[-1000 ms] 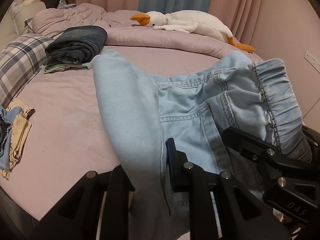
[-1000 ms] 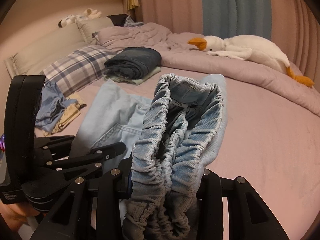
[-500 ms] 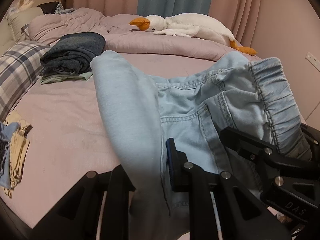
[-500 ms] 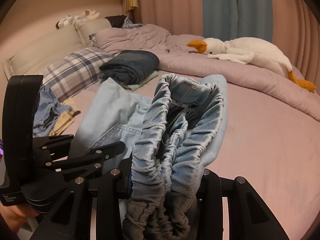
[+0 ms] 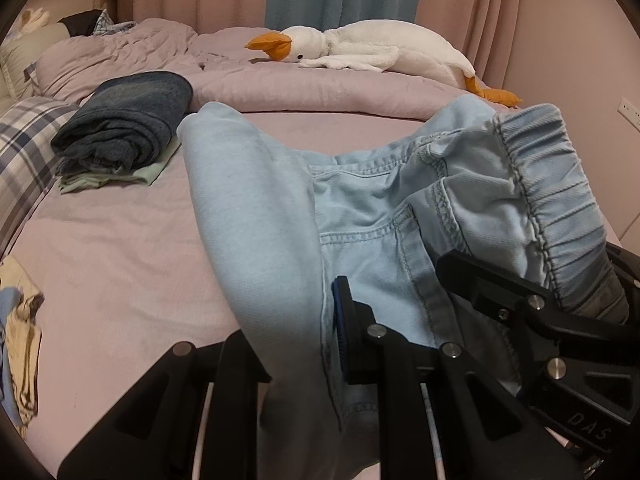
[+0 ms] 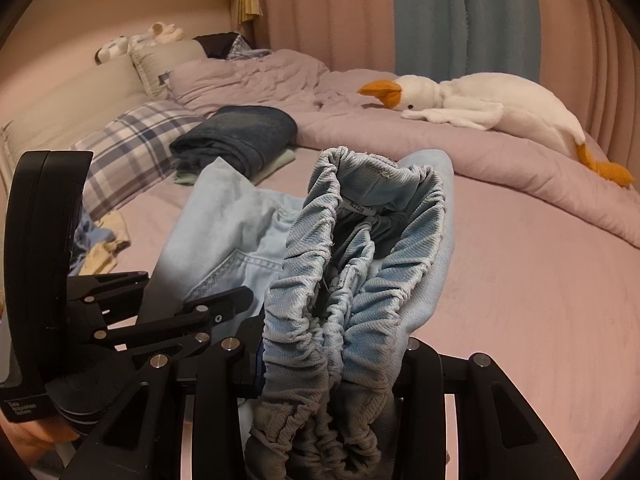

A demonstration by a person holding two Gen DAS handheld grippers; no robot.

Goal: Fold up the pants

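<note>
Carried farther over the mauve-sheeted bed (image 5: 120,248) since a second ago, toward the long white plush goose with orange beak (image 5: 360,46), now larger in both views. Left claw (image 5: 298,344) clamped narrowly on a fold of the light-blue denim pants with gathered elastic waistband (image 5: 380,216); right claw (image 6: 332,368) closed around the bunched waistband, pants raised near the claws with the far folded end on the sheet. Beyond, near a plaid pillow (image 6: 132,148), a folded dark-blue jeans stack (image 5: 128,120).
</note>
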